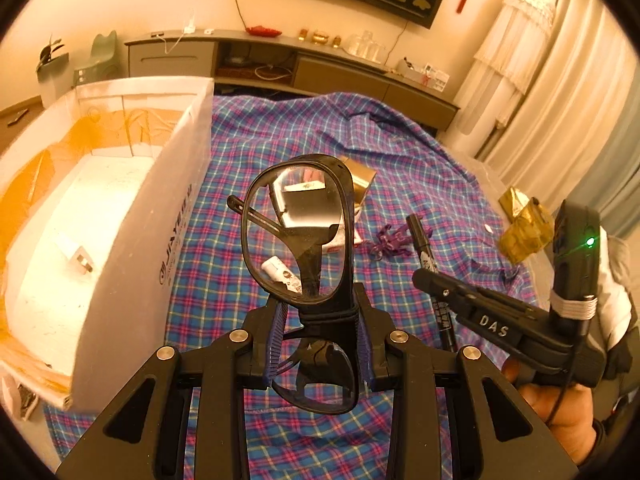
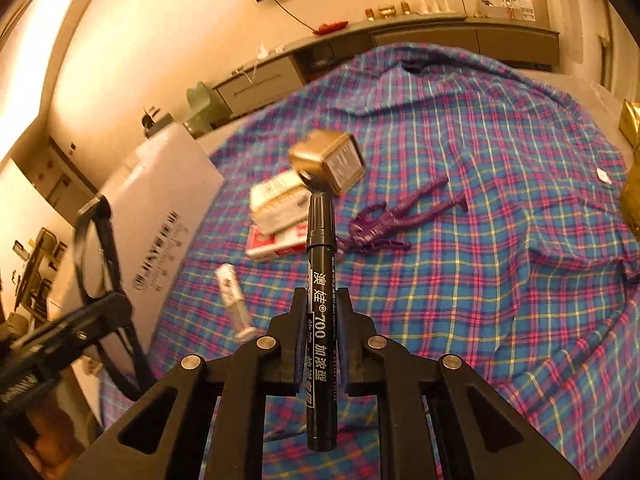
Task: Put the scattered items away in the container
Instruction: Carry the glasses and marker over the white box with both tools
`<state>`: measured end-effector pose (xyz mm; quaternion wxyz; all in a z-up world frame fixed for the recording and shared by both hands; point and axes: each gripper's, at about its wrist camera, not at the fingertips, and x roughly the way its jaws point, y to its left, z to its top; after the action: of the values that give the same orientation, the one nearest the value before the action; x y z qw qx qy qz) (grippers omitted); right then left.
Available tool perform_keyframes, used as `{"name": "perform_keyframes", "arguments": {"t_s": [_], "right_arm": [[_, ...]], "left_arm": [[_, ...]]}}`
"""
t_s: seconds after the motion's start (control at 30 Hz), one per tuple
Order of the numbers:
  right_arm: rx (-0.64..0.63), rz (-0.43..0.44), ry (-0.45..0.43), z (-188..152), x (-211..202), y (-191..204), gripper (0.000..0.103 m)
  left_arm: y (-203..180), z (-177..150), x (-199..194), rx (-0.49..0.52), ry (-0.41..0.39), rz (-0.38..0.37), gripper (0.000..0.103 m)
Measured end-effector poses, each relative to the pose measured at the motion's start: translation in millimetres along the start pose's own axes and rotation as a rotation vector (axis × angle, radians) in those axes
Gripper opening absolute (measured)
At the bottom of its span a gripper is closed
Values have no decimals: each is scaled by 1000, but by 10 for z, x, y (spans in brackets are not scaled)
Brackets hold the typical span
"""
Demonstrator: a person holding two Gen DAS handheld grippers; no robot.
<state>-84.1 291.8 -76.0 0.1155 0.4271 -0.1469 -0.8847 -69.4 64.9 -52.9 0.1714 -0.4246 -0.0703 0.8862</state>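
While box (image 1: 120, 216) holds a charger (image 1: 76, 258) | left gripper (image 1: 320, 332) grips glasses (image 1: 298, 236) | right gripper (image 2: 320, 332) grips marker (image 2: 320, 280)

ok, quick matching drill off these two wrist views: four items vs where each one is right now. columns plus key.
Items:
1. glasses
2. black marker
3. purple toy figure
4. white plug

Places:
A. lying loose on the plaid cloth
B. clamped in the right gripper
C. inside the white box
D. clamped in the left gripper

Pairs: 1-D, 2-B, 3-A, 4-C
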Motion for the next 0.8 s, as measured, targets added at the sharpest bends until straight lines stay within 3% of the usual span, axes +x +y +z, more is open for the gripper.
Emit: {"name": "perform_keyframes", "arguments": {"t_s": [0.8], "right_arm": [[-166,109,-53,-117,-656,1135,14]], "left_arm": [[242,-77,-862,-39,-133,-42,32]]}}
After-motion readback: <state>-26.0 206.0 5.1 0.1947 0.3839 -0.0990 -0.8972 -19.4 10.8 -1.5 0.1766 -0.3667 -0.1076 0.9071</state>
